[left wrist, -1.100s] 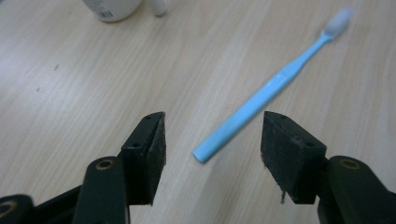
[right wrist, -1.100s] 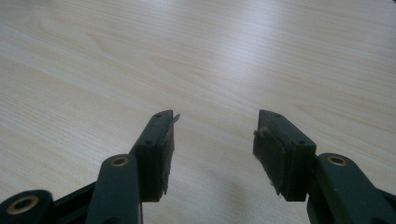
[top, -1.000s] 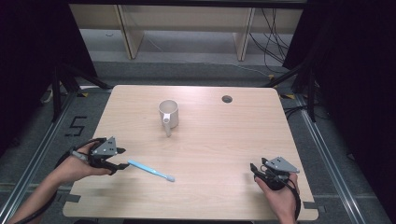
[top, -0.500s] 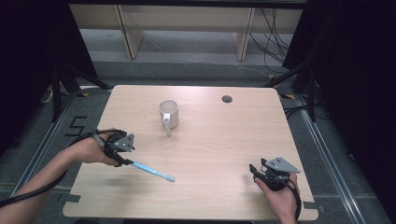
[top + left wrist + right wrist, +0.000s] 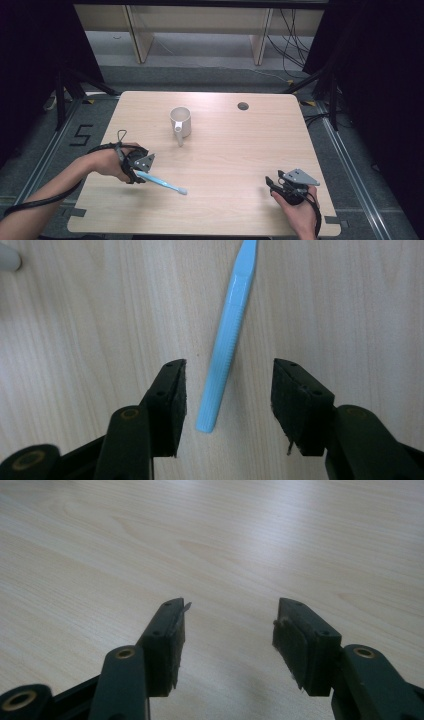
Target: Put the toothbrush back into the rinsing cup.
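**A:** What does the high view show?

**B:** A pale wooden table (image 5: 225, 150) seen from above. A white mug (image 5: 180, 121) stands upright near the middle of the far half, its handle pointing toward the person. A small dark hole (image 5: 243, 106) sits in the tabletop to the mug's right. At the near left, the person's left hand holds the left gripper (image 5: 141, 170) right at the handle end of a light blue toothbrush (image 5: 162, 183), which lies flat and slants toward the near right. At the near right, the right gripper (image 5: 272, 183) rests low over bare wood, well apart from the toothbrush.

**A:** And the left gripper view?

**B:** It looks straight down. The two black jaws stand apart, released. The blue handle (image 5: 225, 345) lies on the wood between them, touching neither, its blunt end nearest the camera. A white edge, probably the mug (image 5: 7, 260), shows in the top left corner.

**A:** The right gripper view?

**B:** The right gripper's (image 5: 227, 630) jaws are also spread, released, with bare wood grain between them.
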### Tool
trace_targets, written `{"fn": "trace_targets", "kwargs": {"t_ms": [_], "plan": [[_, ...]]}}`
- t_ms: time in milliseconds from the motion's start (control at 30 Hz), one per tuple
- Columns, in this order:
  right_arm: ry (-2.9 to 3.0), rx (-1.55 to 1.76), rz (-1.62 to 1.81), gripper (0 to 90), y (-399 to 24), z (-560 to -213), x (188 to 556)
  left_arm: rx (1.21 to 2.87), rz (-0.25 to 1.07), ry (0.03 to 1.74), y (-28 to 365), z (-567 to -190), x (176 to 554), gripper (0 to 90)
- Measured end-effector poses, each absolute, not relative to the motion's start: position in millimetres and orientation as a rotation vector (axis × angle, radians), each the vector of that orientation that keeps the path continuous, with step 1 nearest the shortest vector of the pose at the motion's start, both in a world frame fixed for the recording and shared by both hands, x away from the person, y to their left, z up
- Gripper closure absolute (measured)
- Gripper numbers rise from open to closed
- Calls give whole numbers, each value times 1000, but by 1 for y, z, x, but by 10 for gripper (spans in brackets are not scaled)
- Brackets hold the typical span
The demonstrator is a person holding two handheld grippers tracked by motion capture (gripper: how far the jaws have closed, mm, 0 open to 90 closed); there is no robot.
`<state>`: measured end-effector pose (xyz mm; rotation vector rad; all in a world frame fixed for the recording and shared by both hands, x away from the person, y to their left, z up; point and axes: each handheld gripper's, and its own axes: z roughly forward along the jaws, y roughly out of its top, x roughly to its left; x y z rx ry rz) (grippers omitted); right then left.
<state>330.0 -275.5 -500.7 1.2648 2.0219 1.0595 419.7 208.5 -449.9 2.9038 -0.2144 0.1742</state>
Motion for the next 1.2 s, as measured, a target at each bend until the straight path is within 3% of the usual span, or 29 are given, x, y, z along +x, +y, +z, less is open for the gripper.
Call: {"fn": "trace_targets", "kwargs": {"t_ms": [767, 1200], "plan": [[2016, 1282, 1071, 461, -277, -499, 329, 2894, 120, -218, 186, -454, 422, 459], [2027, 1277, 1057, 460, -276, -500, 329, 2917, 119, -322, 182, -461, 422, 491]]}}
